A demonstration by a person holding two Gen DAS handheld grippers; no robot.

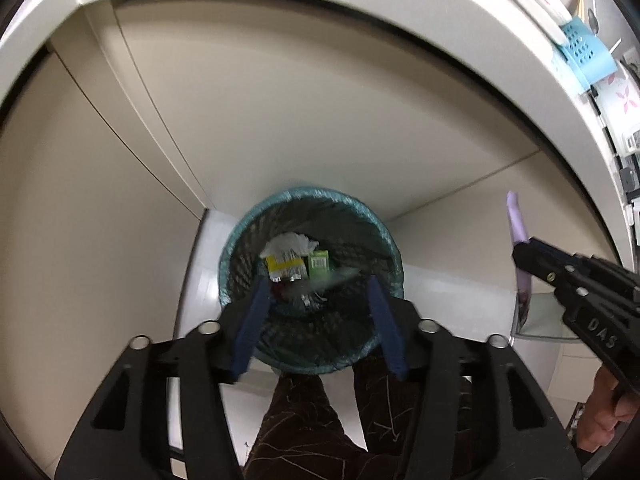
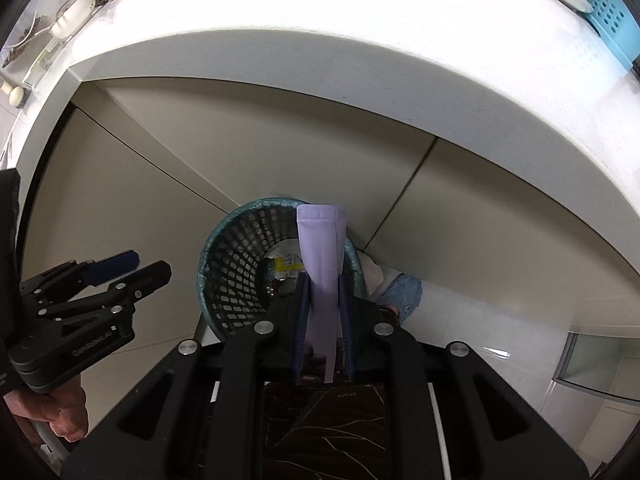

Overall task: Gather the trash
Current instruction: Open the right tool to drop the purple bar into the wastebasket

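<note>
Step in hand: dropping trash into the mesh wastebasket (image 1: 310,280), judged from both claws poised above it.
Left claw (image 1: 316,320): spread, nothing pinched; a blurred clear scrap (image 1: 336,276) shows between its pads, seemingly falling into the basket.
Right claw (image 2: 324,304): pressed together on a lilac tube (image 2: 322,248), which sticks out forward past the fingertips.
Where the tube is: in the right wrist view its far end lies over the basket's rim, on the side toward the cabinet (image 2: 240,152); in the left wrist view it looks off to the side of the basket, so it may not be squarely over the mouth.
Basket contents: a yellow packet (image 1: 282,266), a green carton (image 1: 319,263), white crumpled wrap.
Doing it well: bring the right claw over the middle of the opening, tube pointing down, before loosening; a long tube let go at the rim could tip outside.
Clearance: move the left claw aside first so the two do not meet.
Surroundings: tabletop (image 2: 360,20) overhangs above; tiled floor below.
</note>
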